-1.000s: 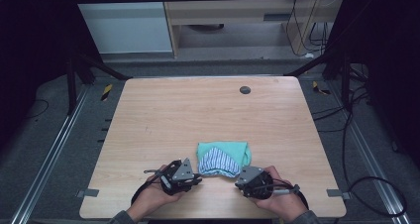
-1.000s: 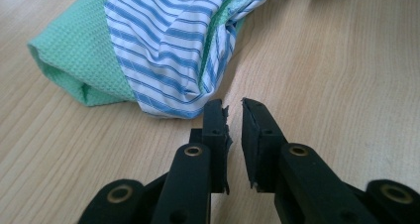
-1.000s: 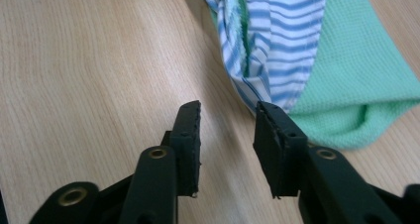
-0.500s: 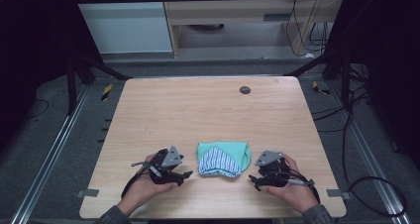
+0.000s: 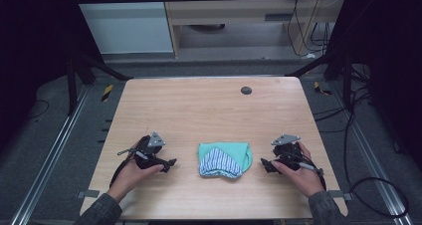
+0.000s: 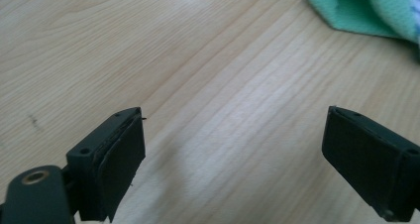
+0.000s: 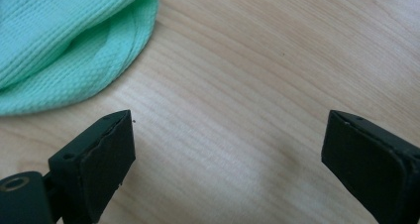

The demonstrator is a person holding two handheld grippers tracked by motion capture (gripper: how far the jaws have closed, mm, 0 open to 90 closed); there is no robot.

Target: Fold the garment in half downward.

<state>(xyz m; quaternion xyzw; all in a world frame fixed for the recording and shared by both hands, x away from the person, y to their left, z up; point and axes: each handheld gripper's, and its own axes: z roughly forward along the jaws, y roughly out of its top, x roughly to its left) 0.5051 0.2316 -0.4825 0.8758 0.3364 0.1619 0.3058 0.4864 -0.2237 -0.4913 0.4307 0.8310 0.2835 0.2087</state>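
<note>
Now | left gripper [image 5: 158, 158], right gripper [image 5: 276, 161]: fingers spread wide, empty | folded cloth [image 5: 224, 159] between, untouched | risk: either pinch could snag one layer, unfolding it on desk [image 5: 199, 105]

Most of the wooden table [image 5: 209, 110] was bare, so plenty of room up top and at both sides. Only the folded green cloth [image 5: 224, 159] sat lower centre, plus a small dark disc [image 5: 246, 90] near the top edge.
</note>
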